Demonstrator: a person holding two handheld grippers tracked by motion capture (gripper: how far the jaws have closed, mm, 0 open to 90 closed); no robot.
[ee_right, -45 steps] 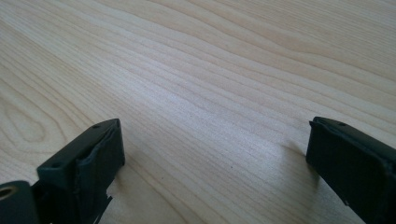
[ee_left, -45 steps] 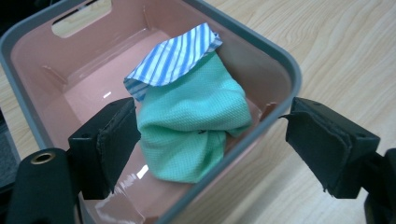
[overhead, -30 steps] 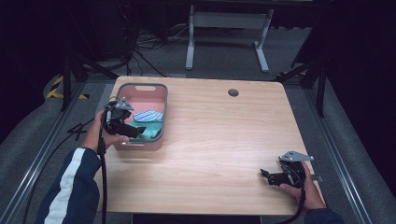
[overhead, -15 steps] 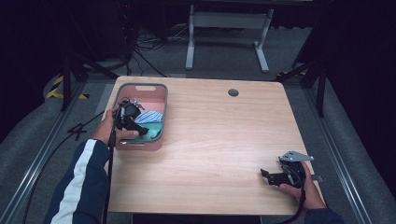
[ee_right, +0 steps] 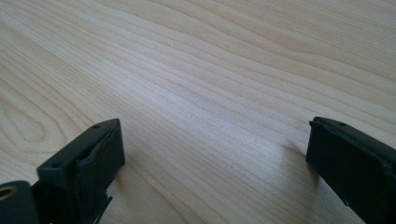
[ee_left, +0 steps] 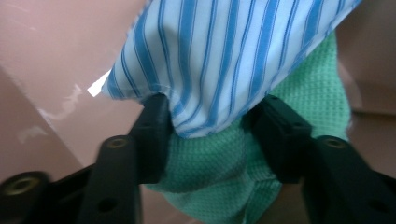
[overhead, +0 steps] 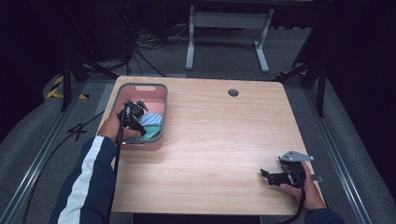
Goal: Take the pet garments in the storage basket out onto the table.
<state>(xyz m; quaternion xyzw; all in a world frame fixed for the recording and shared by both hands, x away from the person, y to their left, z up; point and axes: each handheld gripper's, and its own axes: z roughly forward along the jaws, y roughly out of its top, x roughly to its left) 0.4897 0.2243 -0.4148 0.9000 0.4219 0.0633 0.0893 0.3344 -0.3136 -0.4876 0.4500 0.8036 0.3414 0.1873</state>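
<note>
My left gripper (ee_left: 212, 135) has its jaws spread astride the striped cloth (ee_left: 233, 60) and green cloth (ee_left: 210, 163) in the pink bin (overhead: 159, 140); nothing pinched yet. Right gripper (ee_right: 215, 154) jaws wide apart over bare counter (ee_right: 196, 70); both cloths seemingly yet to be lifted out.

Left gripper (overhead: 132, 114) covers part of bin (overhead: 156, 88) contents. Striped cloth (ee_left: 233, 56) cut off at top edge; green cloth (ee_left: 210, 168) mostly beneath it. Whether jaws grip cloth: unclear.
</note>
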